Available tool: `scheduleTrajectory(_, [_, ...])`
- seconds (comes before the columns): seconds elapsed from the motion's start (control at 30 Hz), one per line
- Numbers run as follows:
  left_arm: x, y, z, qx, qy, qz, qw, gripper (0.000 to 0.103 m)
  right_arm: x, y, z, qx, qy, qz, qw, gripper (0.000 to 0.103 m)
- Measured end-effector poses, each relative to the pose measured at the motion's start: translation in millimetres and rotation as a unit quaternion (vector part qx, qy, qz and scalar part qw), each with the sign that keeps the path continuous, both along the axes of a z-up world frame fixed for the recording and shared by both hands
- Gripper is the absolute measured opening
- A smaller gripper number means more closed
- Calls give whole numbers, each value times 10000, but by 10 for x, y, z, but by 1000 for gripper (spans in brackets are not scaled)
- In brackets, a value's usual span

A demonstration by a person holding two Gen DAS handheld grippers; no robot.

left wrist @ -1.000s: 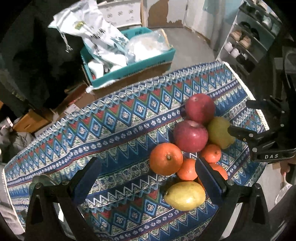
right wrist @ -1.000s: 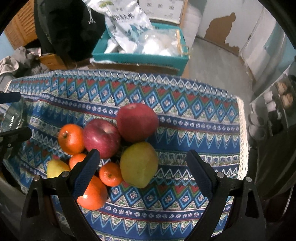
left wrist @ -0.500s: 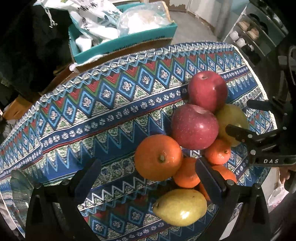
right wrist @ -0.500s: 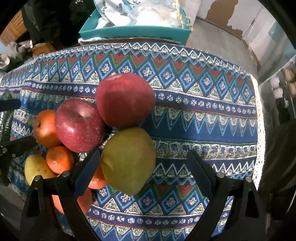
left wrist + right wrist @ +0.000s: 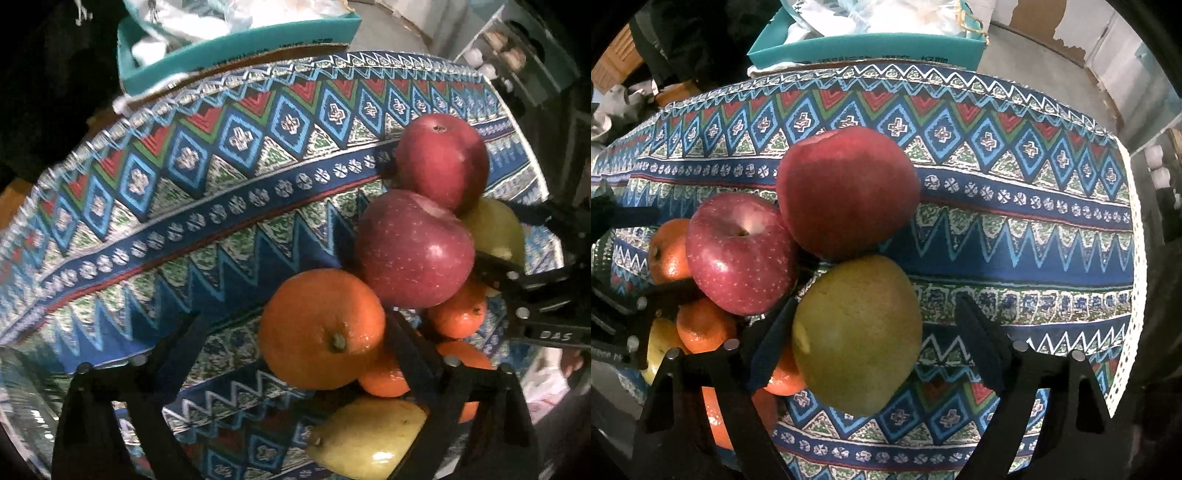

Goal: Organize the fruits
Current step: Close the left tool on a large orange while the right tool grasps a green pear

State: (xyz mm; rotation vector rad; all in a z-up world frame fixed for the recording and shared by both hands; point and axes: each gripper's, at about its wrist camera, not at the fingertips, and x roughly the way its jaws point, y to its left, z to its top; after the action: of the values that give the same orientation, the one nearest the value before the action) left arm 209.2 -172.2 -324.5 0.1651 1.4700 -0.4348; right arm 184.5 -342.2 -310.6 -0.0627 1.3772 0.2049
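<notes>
Both grippers drop into the fruit pile on the patterned bench cloth (image 5: 1034, 236), jaws closing. The left gripper (image 5: 295, 354) brackets the big orange (image 5: 321, 328); the right gripper (image 5: 875, 339) straddles the green pear (image 5: 857, 332) just below the dark red apple (image 5: 847, 192). Neither looks pinched yet, probably one fruit each for sorting.

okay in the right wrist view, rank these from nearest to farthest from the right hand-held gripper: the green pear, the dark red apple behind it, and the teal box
1. Green pear: between the closing fingers of the right hand-held gripper, against the left one.
2. Dark red apple: just beyond the pear, mid-cloth.
3. Teal box: past the table's far edge, at the top.
</notes>
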Motion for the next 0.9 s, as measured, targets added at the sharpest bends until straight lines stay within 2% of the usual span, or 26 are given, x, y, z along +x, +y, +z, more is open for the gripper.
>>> scheduleTrajectory(0.07, [-3, 19, -25, -180, 113, 21, 9998, 81, 35, 34, -50, 36, 40, -1, 10000, 79])
scheduleTrajectory(0.23, [-28, 24, -46, -357, 151, -115, 9992, 68, 35, 57, -136, 130, 194, -39, 9997, 68])
scheduleTrajectory(0.5, [-171, -36, 71, -271, -117, -208, 9993, 67, 59, 113, -193, 152, 75, -111, 9998, 67])
scheduleTrajectory(0.73, [-223, -46, 252, -203, -538, -367, 9977, 67, -108, -9, -58, 67, -49, -135, 9999, 66])
scheduleTrajectory(0.9, [-262, -80, 375, -267, -615, -346, 9972, 66, -205, -30, 90, 69, -186, -120, 9997, 67])
